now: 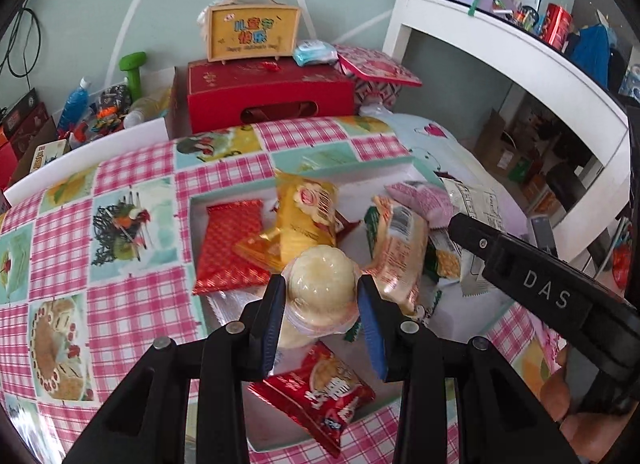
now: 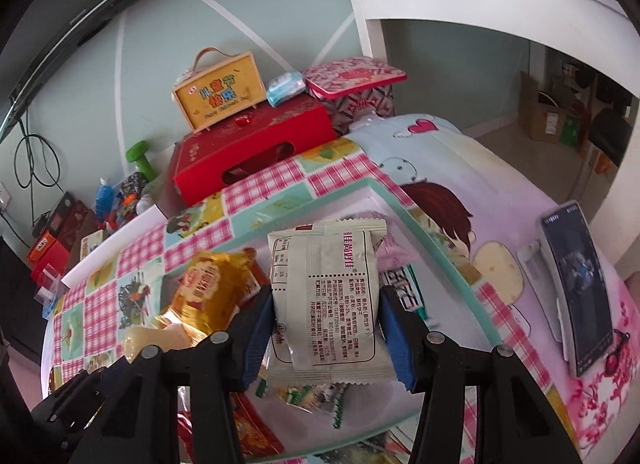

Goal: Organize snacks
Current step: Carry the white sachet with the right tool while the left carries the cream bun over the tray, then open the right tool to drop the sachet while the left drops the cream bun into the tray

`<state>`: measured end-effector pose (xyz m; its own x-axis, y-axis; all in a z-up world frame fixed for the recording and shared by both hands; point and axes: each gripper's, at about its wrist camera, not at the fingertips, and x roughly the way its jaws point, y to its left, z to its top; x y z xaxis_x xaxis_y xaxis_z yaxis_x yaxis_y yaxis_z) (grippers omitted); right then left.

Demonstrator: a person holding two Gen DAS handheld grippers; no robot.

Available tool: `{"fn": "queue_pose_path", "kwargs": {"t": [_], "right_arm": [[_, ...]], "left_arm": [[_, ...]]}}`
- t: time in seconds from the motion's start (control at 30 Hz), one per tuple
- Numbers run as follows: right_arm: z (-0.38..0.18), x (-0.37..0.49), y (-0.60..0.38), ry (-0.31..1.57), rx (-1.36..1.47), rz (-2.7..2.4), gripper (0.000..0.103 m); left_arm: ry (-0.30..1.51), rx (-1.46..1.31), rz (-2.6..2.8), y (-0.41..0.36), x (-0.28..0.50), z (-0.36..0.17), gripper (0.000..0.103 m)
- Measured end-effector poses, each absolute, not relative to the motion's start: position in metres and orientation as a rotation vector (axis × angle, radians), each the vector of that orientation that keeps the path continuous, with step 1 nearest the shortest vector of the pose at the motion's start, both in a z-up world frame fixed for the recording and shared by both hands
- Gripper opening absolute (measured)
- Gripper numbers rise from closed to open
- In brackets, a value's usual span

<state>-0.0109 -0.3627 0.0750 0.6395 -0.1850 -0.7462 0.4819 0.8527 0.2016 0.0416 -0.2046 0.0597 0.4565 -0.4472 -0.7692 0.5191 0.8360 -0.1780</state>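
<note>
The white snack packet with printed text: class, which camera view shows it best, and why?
The right wrist view: the white snack packet fills the centre, clamped in the right hand-held gripper, with its printed back readable. The left wrist view shows only part of it, small, beyond the other gripper's finger.

Snack packets (image 1: 312, 219) crowd the tray (image 1: 240, 193); the checked tablecloth (image 1: 132, 183) leftward seems clear.
</note>
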Motion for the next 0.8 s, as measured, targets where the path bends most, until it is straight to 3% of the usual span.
{"fn": "queue_pose_path", "kwargs": {"t": [0.53,0.6,0.73,0.8], "right_arm": [[0.048,-0.014,-0.367,0.895,0.35,-0.395,0.055],[0.045,-0.012,-0.368,0.909,0.352,-0.395,0.055],[0.04,-0.011,-0.37,0.925,0.355,-0.39,0.056],[0.04,-0.013,-0.37,0.93,0.351,-0.393,0.059]], "left_arm": [[0.943,0.102,-0.563,-0.219,0.04,0.05,0.04],[0.936,0.102,-0.568,-0.218,0.038,0.053,0.055],[0.939,0.087,-0.553,-0.211,0.035,0.059,0.058],[0.941,0.072,-0.526,-0.204,0.035,0.064,0.066]]}}
